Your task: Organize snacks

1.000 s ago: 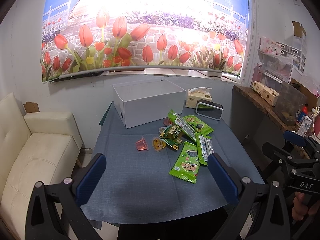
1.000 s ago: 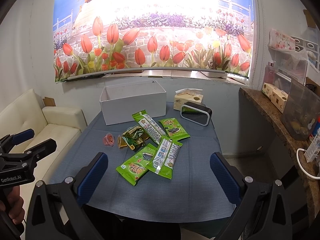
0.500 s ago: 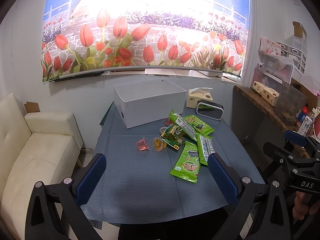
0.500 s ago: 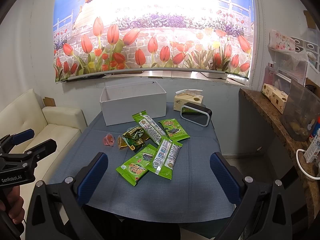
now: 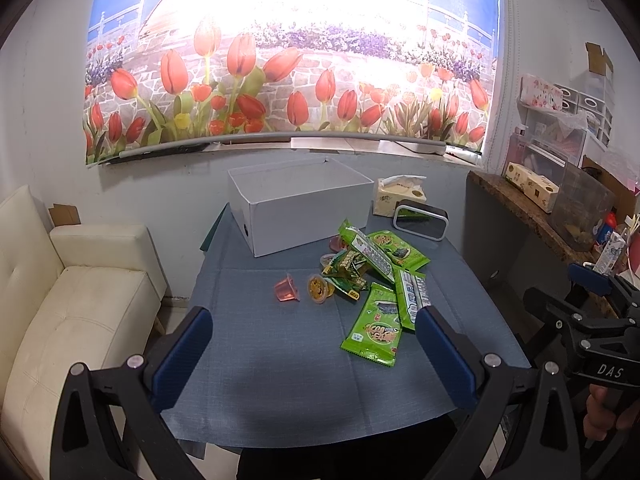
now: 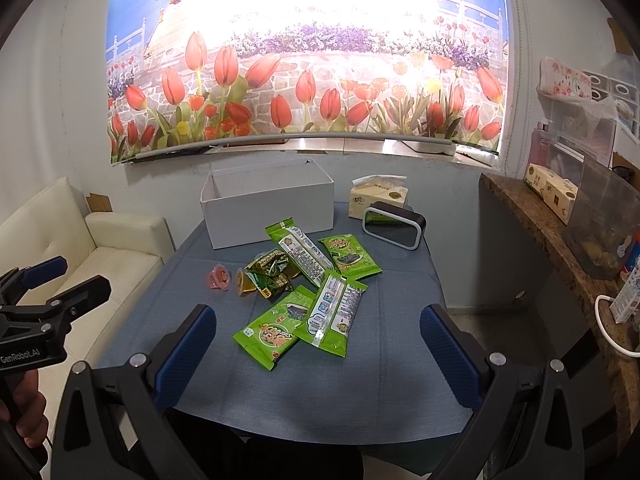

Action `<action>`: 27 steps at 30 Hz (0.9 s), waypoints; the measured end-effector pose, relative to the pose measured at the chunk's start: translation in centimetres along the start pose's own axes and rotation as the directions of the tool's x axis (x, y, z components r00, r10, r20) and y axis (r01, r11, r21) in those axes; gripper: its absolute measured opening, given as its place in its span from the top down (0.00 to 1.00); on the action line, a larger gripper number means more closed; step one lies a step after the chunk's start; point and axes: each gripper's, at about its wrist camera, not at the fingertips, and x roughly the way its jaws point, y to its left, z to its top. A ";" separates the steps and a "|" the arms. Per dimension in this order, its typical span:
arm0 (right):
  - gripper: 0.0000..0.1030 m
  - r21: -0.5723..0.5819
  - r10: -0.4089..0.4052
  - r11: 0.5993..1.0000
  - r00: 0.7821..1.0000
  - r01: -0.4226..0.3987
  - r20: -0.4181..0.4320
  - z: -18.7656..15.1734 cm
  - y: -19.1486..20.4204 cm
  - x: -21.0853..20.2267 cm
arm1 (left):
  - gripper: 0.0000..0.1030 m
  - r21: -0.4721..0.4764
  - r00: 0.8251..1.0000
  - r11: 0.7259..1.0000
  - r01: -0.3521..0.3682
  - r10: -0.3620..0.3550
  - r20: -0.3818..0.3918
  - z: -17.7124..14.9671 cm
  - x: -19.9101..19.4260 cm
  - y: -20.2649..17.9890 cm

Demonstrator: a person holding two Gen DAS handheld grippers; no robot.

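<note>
Both grippers wide apart above the near table edge, holding nothing.

The left gripper (image 5: 310, 354) and right gripper (image 6: 316, 354) hang over the blue table (image 6: 384, 392). The green packets (image 6: 304, 292) lie in a loose pile at mid-table, with a pink cup (image 5: 286, 289) and an orange cup (image 5: 319, 289) just left of them. The white box (image 5: 304, 216) stands behind the pile.

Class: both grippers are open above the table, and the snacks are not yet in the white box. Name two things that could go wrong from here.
1. The green packets overlap in a pile, so a grab may lift two or drag a neighbour.
2. The pink jelly cup and orange jelly cup are small and might roll or slip from open fingers.
</note>
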 end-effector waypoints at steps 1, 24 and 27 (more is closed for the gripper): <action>0.00 0.002 0.001 1.000 1.000 -0.001 -0.001 0.0 0.0 0.1 | 0.00 0.000 1.000 1.000 -0.001 0.001 0.000 0.0 0.0 0.0; 0.00 0.022 -0.040 0.999 0.999 0.041 -0.037 0.0 -0.5 1.9 | 0.00 0.007 1.000 1.000 -0.010 0.010 -0.005 -0.2 0.4 -0.4; 0.00 0.113 0.082 0.991 0.987 -0.067 -0.135 -0.4 -2.0 6.5 | 0.00 -0.001 1.000 1.000 -0.006 0.006 -0.012 -0.5 0.9 -0.1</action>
